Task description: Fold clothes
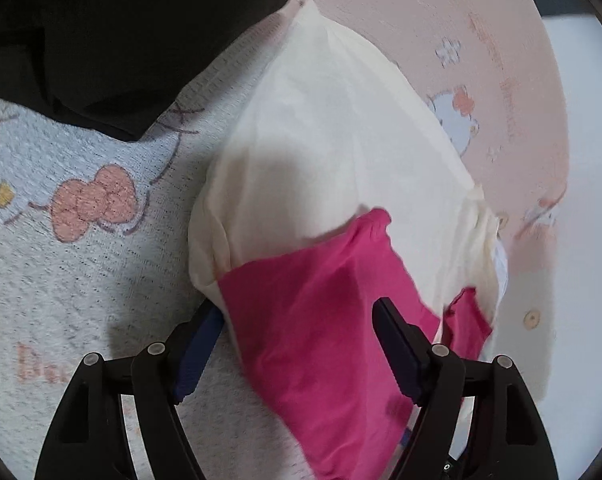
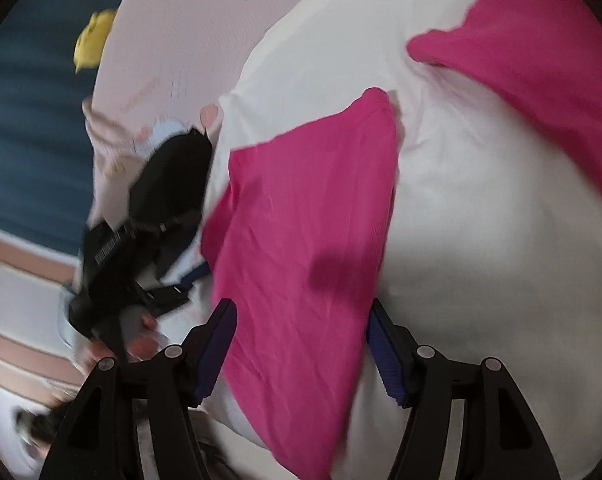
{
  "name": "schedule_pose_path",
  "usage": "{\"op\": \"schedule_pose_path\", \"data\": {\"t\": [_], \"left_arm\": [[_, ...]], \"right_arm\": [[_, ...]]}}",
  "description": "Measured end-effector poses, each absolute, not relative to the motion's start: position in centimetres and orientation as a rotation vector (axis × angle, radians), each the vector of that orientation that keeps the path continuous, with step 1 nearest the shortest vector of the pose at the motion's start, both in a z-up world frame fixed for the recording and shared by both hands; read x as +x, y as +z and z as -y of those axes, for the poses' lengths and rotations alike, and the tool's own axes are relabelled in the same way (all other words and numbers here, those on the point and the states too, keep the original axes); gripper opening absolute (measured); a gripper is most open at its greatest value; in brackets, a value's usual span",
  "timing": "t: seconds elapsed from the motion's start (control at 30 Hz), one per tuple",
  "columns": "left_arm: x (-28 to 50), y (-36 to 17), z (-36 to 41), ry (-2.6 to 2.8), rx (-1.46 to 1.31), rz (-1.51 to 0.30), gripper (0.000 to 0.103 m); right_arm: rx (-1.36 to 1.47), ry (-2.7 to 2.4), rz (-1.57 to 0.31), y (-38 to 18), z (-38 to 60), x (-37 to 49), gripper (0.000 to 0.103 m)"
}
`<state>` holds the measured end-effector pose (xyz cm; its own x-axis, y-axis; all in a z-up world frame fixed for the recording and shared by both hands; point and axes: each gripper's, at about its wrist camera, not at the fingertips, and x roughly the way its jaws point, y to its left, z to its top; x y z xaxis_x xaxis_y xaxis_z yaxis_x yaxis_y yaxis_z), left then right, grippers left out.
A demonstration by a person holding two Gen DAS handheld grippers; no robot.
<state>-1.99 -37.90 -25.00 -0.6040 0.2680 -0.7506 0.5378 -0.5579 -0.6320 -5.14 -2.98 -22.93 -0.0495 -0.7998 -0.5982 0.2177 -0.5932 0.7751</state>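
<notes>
So the cream-and-pink garment (image 1: 325, 152) is lying on the patterned blanket (image 1: 81, 264), roughly dead centre in the left wrist view, stretching from 12 down to 6 o'clock. Looks mid-fold to me: one pink sleeve (image 2: 305, 240) is already flipped in over the cream body, the other pink sleeve (image 2: 541, 80) is up at 1 o'clock in the right wrist view, and nothing is a tidy packet yet, so the final halving seems left to do.

Left tongs (image 1: 297, 344) are spread wide, hovering with pink fabric between them but not pinched. Right tongs (image 2: 301, 344) are the same, wide and straddling the folded sleeve.

Count: one garment being folded, two pink sleeves, one dark cloth (image 1: 121, 40) at 11 o'clock, one yellow thing (image 2: 95, 38) off the blanket's edge, two tongs.
</notes>
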Motion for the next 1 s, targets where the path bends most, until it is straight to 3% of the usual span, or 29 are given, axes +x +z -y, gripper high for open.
{"op": "schedule_pose_path", "data": {"t": [0.17,0.3,0.4,0.43,0.47,0.6,0.7,0.87,1.0], "left_arm": [[-1.9,-25.4,38.3,-2.255,1.216,-1.515,0.074],[-2.0,-25.1,37.7,-2.268,1.227,-1.43,0.059],[-2.1,-24.6,37.0,-2.276,1.274,-1.223,0.032],[-2.2,-24.5,36.8,-2.274,1.284,-1.162,0.019],[-2.2,-24.5,36.7,-2.275,1.288,-1.125,0.014],[-2.4,-23.9,35.8,-2.304,1.319,-0.949,0.012],[-2.7,-22.9,34.9,-2.344,1.341,-0.821,0.012],[-2.9,-22.4,35.5,-2.364,1.371,-0.839,0.012],[-3.2,-23.3,36.1,-2.346,1.405,-0.91,0.012]], "right_arm": [[1.53,-1.695,0.739,-23.4,3.2,-6.7,0.059],[1.507,-1.868,0.425,-21.6,5.8,-6.2,0.037],[1.434,-2.068,0.033,-20.3,8.7,-4.6,0.004],[1.385,-2.122,-0.101,-20.0,9.8,-3.9,0.004],[1.33,-2.164,-0.216,-19.7,10.8,-3.1,0.003],[1.137,-2.26,-0.537,-18.3,13.4,-1.3,0.0],[1.138,-2.289,-0.539,-17.7,13.5,-2.3,0.0],[1.296,-2.255,-0.387,-18.2,12.3,-6.1,0.0],[1.296,-2.278,-0.472,-19.2,12.8,-6.3,0.0]]}}
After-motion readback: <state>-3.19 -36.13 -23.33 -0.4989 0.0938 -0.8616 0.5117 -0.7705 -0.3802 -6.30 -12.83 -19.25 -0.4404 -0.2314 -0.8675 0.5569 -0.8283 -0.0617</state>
